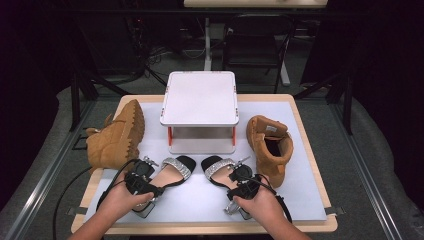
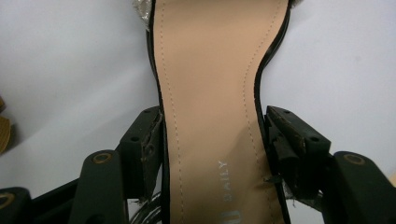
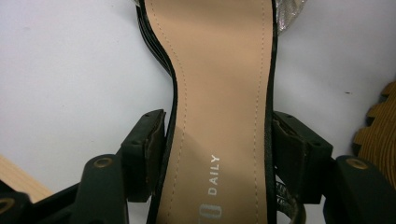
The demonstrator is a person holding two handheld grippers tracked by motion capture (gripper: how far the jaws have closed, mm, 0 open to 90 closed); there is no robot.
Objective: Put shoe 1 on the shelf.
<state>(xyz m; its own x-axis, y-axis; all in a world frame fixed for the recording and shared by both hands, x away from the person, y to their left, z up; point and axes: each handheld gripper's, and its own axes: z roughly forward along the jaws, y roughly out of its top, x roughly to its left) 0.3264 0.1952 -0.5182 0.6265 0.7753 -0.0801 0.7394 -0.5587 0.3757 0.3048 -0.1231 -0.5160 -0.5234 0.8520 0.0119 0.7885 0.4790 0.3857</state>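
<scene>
**2 sandals, 1 in each gripper**

I hold a gripper in each hand at the near edge of the table point(image 1: 305, 150), which has a white mat on it. My left gripper point(image 1: 141, 184) is closed on the left sandal point(image 1: 172, 172). In the left gripper view, the 2 black jaws press on the 2 sides of its narrow waist, and the tan insole point(image 2: 210, 93) runs up between them. I can read the word "DAILY" printed on the insole near the heel.

My right gripper point(image 1: 246, 186) pinches the right sandal point(image 1: 220, 170) in the same way. In the right gripper view, the jaws touch the black edge of the sole on both sides, and the insole point(image 3: 224, 84) goes up between them.

In the high view, both sandals lie on the mat with the toes pointing away from me. Each has a silver glitter strap across the toe part. The toes lean a little toward each other and are close but apart.

Behind the sandals stands a white stand point(image 1: 200, 100) with red legs, in the middle of the table. The left boot point(image 1: 117, 137) lies on its side at the left, with the sole facing the stand. The right boot point(image 1: 270, 145) is at the right of the stand, with its opening turned up, just beside my right sandal.
</scene>
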